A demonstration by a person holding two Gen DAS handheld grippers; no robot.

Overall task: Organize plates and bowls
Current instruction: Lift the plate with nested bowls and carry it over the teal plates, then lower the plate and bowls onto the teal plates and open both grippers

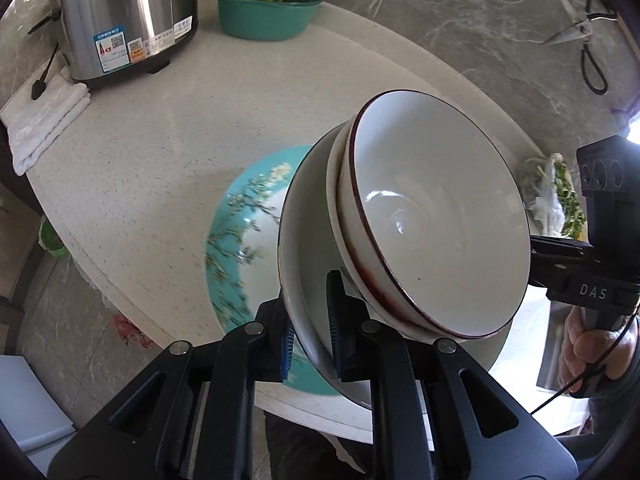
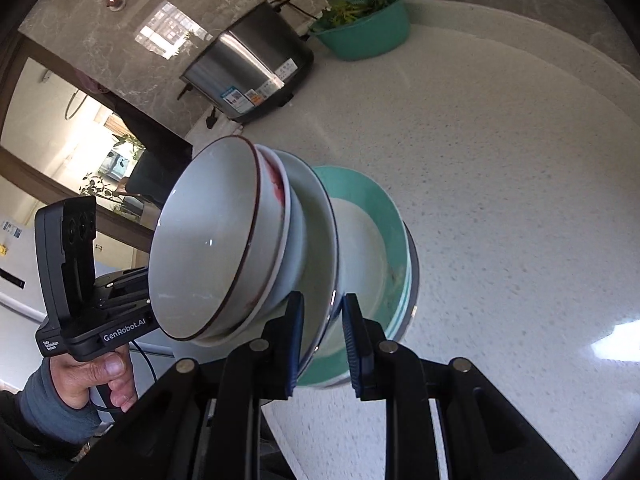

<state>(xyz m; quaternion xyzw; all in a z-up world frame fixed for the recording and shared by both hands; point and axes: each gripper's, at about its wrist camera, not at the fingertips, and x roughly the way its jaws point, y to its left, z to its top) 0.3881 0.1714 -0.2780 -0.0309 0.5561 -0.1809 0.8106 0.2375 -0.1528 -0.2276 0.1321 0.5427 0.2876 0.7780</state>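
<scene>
We are carrying the tilted stack of bowls and plates [image 1: 400, 240] above the round table [image 1: 160, 140], left gripper [image 1: 312, 344] and right gripper [image 2: 324, 344] clamping opposite rims, and levelling it should prevent sliding.

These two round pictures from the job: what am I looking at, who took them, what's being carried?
No robot here: a person holds a pistol-grip clamp in each hand, with a wide-angle camera on each. The left view looks along the left gripper, the right view along the right gripper. Both pinch opposite edges of one stack: a white bowl nested on plates, with a teal plate at the back. On the round table stand a steel cooker, a green basin of greens and a folded towel.
</scene>
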